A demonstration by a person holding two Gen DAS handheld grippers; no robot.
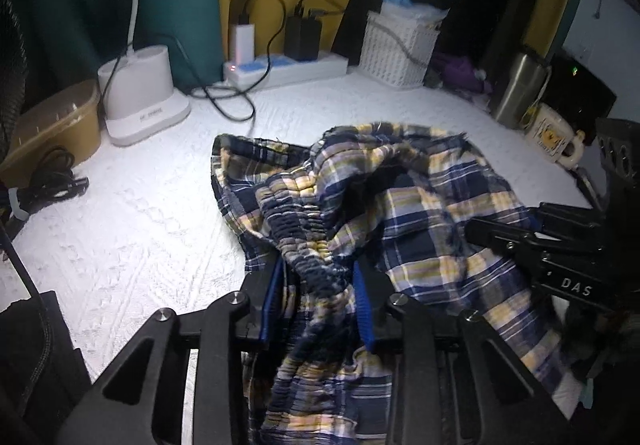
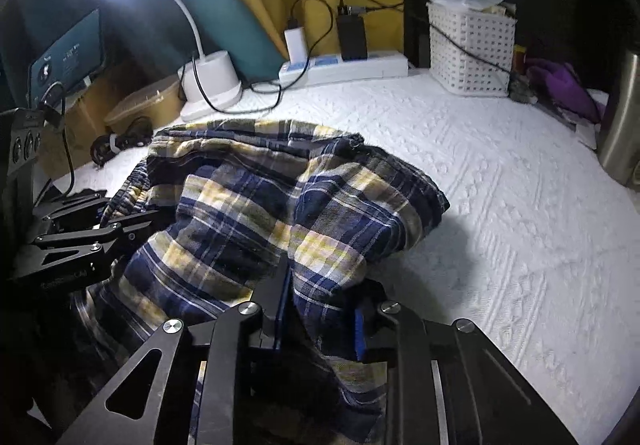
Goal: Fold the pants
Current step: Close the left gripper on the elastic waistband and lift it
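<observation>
On the white quilted counter [image 1: 152, 213] lie the plaid pants [image 1: 420, 205], crumpled in a heap of navy, yellow and white checks, with part of the cloth hanging over the near edge. Between the blue-padded fingers of the left hand-held gripper [image 1: 316, 285] sits the gathered elastic waistband [image 1: 304, 229]; the jaws are clamped on it. In the right wrist view, the right hand-held gripper [image 2: 320, 309] pinches a bunched fold of the pants [image 2: 248, 197], which rises from its jaws in a hump. Each gripper shows at the edge of the other's view, close beside the heap. Along the back stand a white desk lamp [image 2: 212, 81], lit, a power strip [image 1: 288, 69] with chargers plugged in, a white lattice basket [image 2: 472, 53], a steel tumbler [image 1: 516, 89] and a mug [image 1: 556, 133].
</observation>
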